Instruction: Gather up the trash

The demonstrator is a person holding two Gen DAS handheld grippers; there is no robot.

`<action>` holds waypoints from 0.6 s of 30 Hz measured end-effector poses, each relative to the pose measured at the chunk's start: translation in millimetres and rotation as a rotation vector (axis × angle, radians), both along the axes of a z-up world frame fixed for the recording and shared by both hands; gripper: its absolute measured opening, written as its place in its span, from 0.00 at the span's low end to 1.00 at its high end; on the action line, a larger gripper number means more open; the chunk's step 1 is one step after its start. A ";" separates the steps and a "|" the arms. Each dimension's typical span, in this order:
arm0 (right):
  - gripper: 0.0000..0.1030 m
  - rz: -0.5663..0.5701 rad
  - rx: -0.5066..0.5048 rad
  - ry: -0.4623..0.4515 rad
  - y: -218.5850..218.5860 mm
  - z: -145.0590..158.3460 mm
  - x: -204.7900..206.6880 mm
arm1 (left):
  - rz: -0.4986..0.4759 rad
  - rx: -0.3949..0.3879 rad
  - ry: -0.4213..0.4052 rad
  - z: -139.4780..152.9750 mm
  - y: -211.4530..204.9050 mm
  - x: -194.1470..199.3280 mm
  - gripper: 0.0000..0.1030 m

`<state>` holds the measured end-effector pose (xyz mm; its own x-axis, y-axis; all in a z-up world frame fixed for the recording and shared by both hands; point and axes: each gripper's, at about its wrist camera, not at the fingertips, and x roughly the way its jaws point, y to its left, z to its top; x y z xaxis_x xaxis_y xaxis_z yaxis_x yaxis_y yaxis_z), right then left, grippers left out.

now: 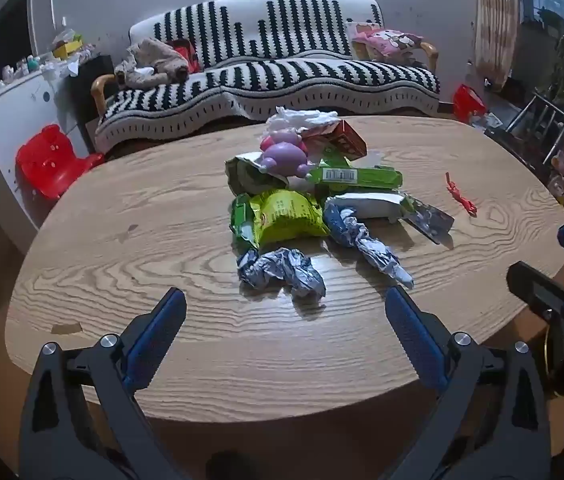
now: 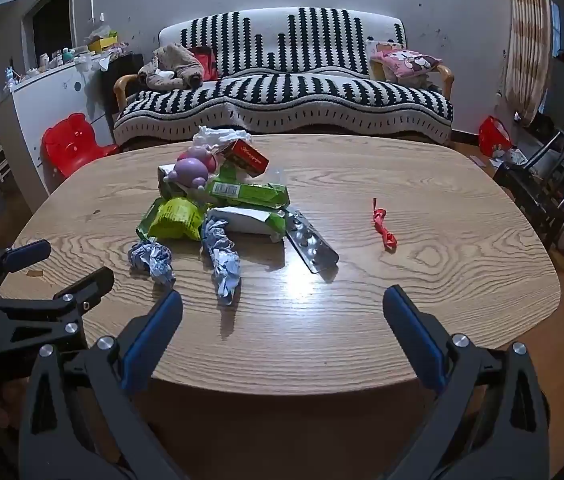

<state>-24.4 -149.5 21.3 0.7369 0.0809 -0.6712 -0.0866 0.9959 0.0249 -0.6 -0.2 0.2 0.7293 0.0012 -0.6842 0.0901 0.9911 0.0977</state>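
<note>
**A:** What do the two wrist cameras show, and has any collecting begun?

**B:** It looks like nothing has been picked up yet. The left gripper (image 1: 283,304) and the right gripper (image 2: 282,304) both hang over the near edge of a wooden table (image 1: 122,208), tilted down, jaws spread wide and empty.

**A:** Where is the trash?

**B:** Heaped ahead of both tools, mid-table. Nearest the left gripper, just beyond its fingertips, lies a crumpled foil ball (image 1: 282,274); a twisted foil wrapper (image 1: 365,244) sits beside it, toward the tool's right finger. Behind them: a yellow-green snack bag (image 1: 282,218), a green carton (image 1: 355,178), a red box (image 1: 345,140), white tissue (image 1: 301,118) and a purple toy (image 1: 285,156) on top.

**A:** Anything apart from the heap?

**B:** A silver blister pack (image 2: 311,246) ahead of the right gripper, and a red ribbon scrap (image 2: 383,226) farther off toward its right finger. No bin is visible, so everything remains to be gathered.
</note>
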 end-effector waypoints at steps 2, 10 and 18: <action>0.94 0.000 -0.002 -0.004 -1.0 0.8 -0.6 | 0.004 0.006 -0.007 0.9 -1.5 -2.5 0.94; 0.94 0.008 -0.011 0.006 3.1 0.1 1.0 | 0.015 -0.054 0.051 -1.9 8.4 4.5 0.94; 0.94 0.005 0.018 -0.003 -3.7 4.7 -2.8 | 0.025 -0.072 0.055 -1.8 16.3 6.4 0.94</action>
<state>-27.3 -153.2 26.0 0.7384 0.0967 -0.6674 -0.0919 0.9949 0.0424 5.8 16.1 -1.7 0.6913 -0.0319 -0.7218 0.0684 0.9974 0.0215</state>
